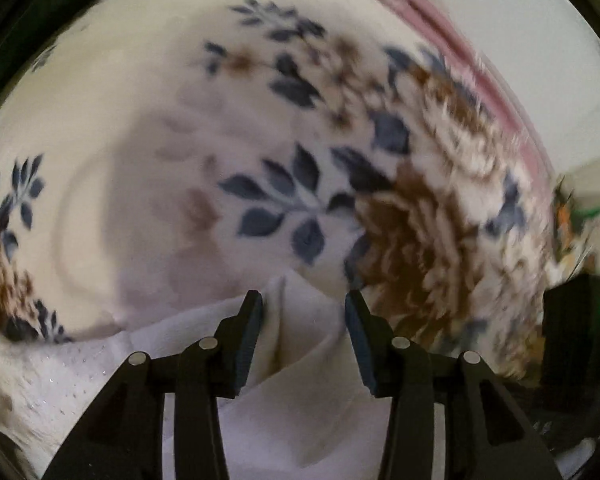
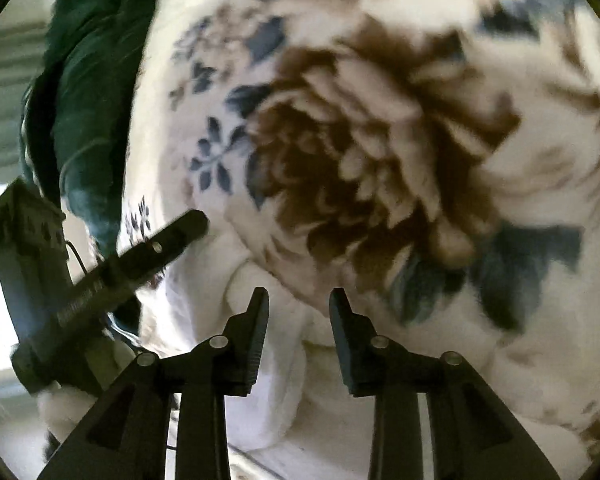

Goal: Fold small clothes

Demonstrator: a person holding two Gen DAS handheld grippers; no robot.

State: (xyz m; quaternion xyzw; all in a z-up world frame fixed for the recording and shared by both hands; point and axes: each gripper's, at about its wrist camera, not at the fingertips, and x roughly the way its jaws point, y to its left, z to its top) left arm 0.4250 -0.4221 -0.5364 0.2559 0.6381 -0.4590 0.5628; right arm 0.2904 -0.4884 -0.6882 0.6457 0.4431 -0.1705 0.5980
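A small white garment (image 1: 300, 352) lies bunched on a floral blanket (image 1: 260, 140). In the left wrist view my left gripper (image 1: 304, 300) is open, its fingers on either side of a raised fold of the white cloth. In the right wrist view my right gripper (image 2: 299, 298) is open over another bunched part of the white garment (image 2: 276, 384), fingers astride a fold without pinching it. The left gripper's body (image 2: 112, 276) shows as a dark bar at the left of the right wrist view. Both views are motion-blurred.
The blanket (image 2: 380, 140) has large brown flowers and blue leaves and covers most of both views. A dark green cloth (image 2: 84, 100) lies at the blanket's left edge. A pink band (image 1: 460, 40) runs along the far edge. The right gripper's dark body (image 1: 576, 332) stands at the right.
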